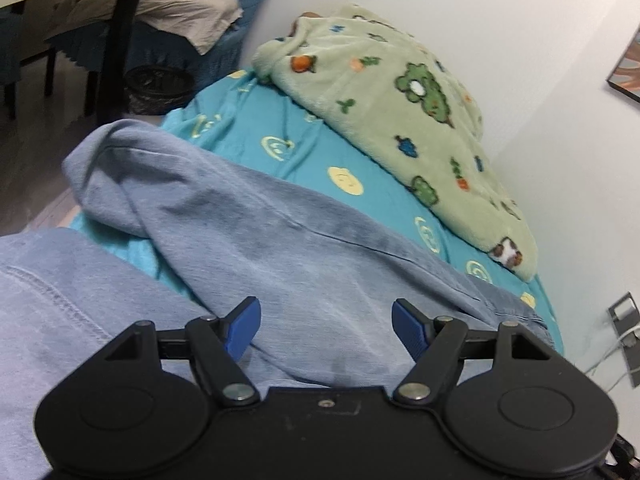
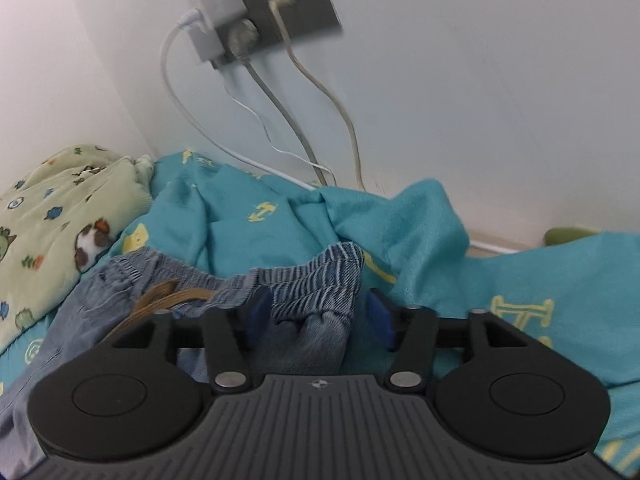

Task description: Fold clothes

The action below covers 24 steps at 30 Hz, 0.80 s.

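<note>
One pair of blue jeans [image 1: 304, 248] lies rumpled on the teal bedsheet [image 1: 320, 160], waistband [image 2: 320, 276] bunched near the wall, so your fold looks barely begun. Your right gripper [image 2: 316, 316] has its jaws apart around that waistband without pinching it; your left gripper [image 1: 326, 330] hovers over the leg, jaws wide and empty.

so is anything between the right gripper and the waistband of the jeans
Nothing visible. The right gripper is open with the bunched elastic waistband of the jeans already between its fingers; only the brown drawstring lies off to one side.
</note>
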Tool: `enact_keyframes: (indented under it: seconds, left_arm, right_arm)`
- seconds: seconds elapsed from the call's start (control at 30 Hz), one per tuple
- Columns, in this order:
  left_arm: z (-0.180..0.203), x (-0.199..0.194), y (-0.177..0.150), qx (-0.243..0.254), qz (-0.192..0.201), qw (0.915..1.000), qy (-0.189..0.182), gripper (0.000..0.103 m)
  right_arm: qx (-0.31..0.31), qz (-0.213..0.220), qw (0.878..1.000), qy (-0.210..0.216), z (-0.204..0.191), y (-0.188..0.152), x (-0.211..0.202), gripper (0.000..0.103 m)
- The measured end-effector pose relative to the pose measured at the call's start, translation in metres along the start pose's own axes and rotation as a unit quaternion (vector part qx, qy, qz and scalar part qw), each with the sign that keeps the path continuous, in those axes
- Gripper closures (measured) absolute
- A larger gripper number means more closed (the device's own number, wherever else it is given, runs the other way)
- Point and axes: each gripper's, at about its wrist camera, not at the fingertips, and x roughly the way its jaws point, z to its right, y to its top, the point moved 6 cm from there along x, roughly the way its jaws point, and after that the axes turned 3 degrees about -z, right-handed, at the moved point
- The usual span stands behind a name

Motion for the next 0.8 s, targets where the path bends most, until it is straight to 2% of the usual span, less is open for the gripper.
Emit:
enact_keyframes:
  seconds: [0.17, 0.43, 0.63, 0.7, 0.8]
  left_arm:
    - [-0.005, 0.001, -0.002, -0.004, -0.012, 0.9999, 0.007, 0.033]
    - [-0.005, -0.007, -0.006, 0.022, -0.011, 0.9995, 0.020, 0.033]
    - [-0.013, -0.008, -0.004, 0.013, -0.008, 0.9996, 0.025, 0.033]
    - [-0.015, -0.008, -0.003, 0.012, -0.006, 0.9995, 0.028, 0.033]
    - [-0.018, -0.009, -0.001, 0.010, -0.005, 0.9994, 0.032, 0.033]
  right_arm:
    - [-0.044, 0.018, 0.998, 0.036, -0.041, 0.010, -0.046, 0.043]
    - [-0.131, 0.012, 0.982, 0.138, -0.165, 0.005, -0.114, 0.043]
    - [-0.154, -0.027, 0.960, 0.233, -0.257, -0.037, -0.146, 0.042]
    - [-0.157, -0.046, 0.952, 0.258, -0.285, -0.061, -0.151, 0.042]
    - [-0.195, -0.062, 0.935, 0.288, -0.324, -0.110, -0.156, 0.042]
